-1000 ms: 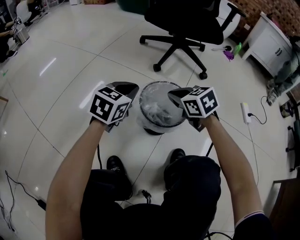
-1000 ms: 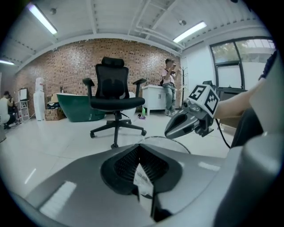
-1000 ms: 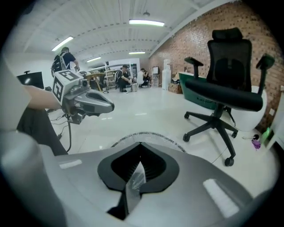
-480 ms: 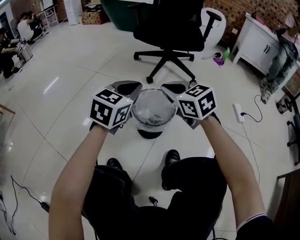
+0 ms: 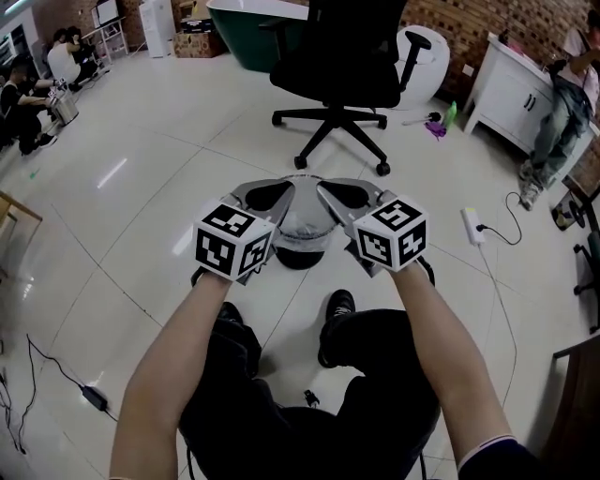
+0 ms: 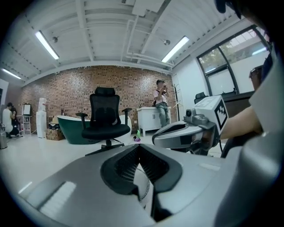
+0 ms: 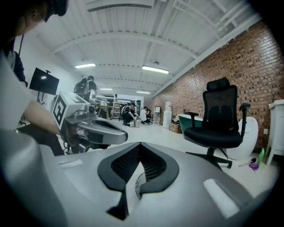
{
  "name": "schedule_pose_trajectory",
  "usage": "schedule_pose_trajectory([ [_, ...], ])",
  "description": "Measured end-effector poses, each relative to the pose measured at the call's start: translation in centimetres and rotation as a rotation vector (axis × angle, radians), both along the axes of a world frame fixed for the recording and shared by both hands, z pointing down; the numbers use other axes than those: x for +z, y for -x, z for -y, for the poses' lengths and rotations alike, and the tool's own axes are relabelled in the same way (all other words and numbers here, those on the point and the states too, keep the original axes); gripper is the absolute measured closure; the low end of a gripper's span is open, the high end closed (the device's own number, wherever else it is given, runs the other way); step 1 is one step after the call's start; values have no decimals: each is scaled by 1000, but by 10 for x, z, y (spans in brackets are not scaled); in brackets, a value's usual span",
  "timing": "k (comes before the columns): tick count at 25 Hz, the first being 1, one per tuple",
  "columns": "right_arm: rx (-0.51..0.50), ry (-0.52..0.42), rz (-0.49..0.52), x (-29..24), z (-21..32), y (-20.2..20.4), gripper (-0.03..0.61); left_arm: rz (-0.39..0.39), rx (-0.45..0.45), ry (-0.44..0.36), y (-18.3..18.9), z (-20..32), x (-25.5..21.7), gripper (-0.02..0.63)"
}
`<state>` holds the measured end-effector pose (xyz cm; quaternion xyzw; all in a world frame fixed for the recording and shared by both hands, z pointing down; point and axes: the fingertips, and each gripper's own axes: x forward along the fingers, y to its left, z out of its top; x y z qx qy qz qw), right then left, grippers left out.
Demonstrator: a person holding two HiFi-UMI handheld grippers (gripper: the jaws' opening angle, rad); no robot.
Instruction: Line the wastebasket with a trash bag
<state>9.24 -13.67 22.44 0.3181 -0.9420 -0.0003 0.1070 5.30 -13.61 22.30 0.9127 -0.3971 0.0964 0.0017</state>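
Wastebasket (image 5: 300,255) stands on the glossy pale tile floor (image 5: 141,187), just ahead of the person's black shoes (image 5: 338,307). From the head view it sits low between the two tools and is mostly covered by them. Only a slice shows: a round pale rim, a dark base, and the clear-whitish film of the trash bag (image 5: 302,225) crinkled inside.

Left tool (image 5: 287,187) and right tool (image 5: 322,187) are held side by side above the basket. They point away from the person and angle inward, so their tips come close to each other over its far edge.

Left tool: its own view shows the black ribbed pads pressed together at the tip. Through the small gap below them shows a bit of white ribbed basket wall. Right tool is the same, pads closed tip to tip with a curved piece of rim visible beneath. Can't tell in either view whether any bag film is pinched between the pads.

The only markings in sight are the black-and-white square patterns on the marker cubes (image 5: 234,251), with no legible words on them.

Further out, a black office chair (image 5: 342,66) stands on its star base just beyond the basket. Behind it are a dark green bathtub (image 5: 246,23) and a brick wall (image 5: 478,23). A white cabinet (image 5: 511,89) stands at the right with a person beside it. A white power strip (image 5: 471,225) lies on the floor to the right, its cable trailing off. Several people (image 5: 28,103) crouch at the far left.
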Motion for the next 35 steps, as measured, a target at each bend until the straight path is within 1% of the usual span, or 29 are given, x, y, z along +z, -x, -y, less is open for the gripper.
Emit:
schedule_pose_trajectory([
  [4, -27, -1, -21, 9, -18, 1, 577, 12, 6, -28, -8, -16, 1, 601],
  [11, -23, -15, 2, 8, -40, -10, 578, 36, 3, -43, -21, -39, 2, 601],
  [18, -23, -31, 31, 1, -55, -11, 578, 25, -3, -40, -25, -55, 2, 601],
  [30, -25, -42, 23, -2, -61, -10, 578, 28, -4, -46, -23, -61, 0, 601],
  [35, -27, -49, 22, -3, -60, -12, 578, -9, 5, -40, -27, -60, -3, 601],
])
